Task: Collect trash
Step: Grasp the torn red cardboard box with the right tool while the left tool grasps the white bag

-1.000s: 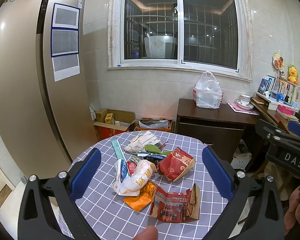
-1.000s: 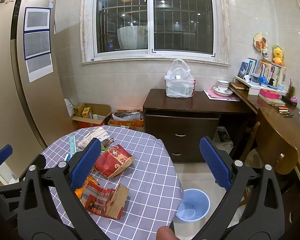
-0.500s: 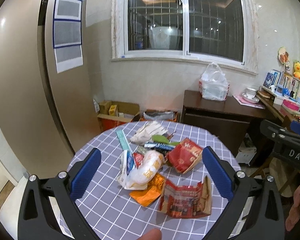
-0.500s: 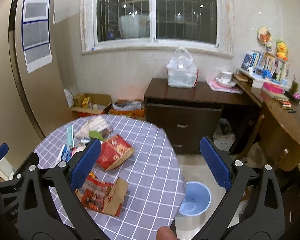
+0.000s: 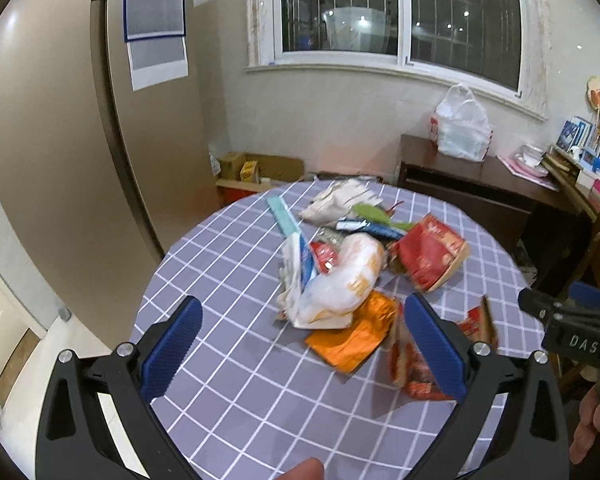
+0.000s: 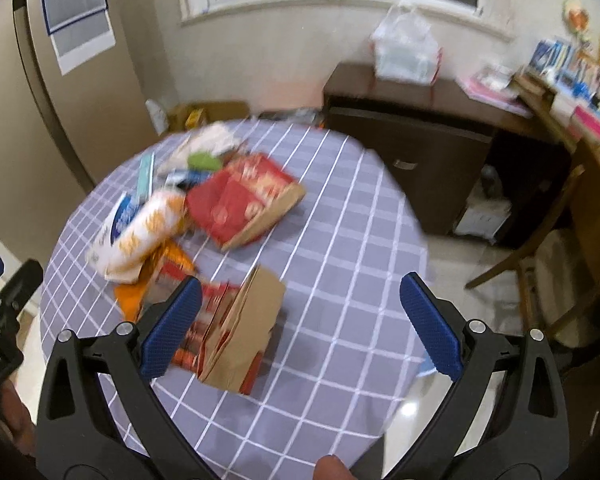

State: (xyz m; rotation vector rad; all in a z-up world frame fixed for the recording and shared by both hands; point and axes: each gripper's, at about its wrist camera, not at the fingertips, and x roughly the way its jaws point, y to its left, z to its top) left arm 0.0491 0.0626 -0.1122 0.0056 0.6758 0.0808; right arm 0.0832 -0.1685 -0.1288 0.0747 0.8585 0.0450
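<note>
Trash [image 5: 340,276] litters the checked counter [image 5: 236,256]; both grippers' fingers [image 5: 172,346] [image 6: 430,326] spread apart, empty. Only the right view shows the brown bag's [image 6: 240,332] whole flap.

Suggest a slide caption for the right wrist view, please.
Open right gripper above a brown paper bag on the checked round table.

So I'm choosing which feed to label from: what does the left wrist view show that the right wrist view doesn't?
Only the left wrist view shows the window panes and the right tool, seen from the side.

Only the right wrist view shows the wooden chair and the left tool's body at its left edge.

Both show the checked round table, the pile with the white bag, orange wrapper and red paper bag, the dark cabinet bearing a plastic bag, and open fingers.
</note>
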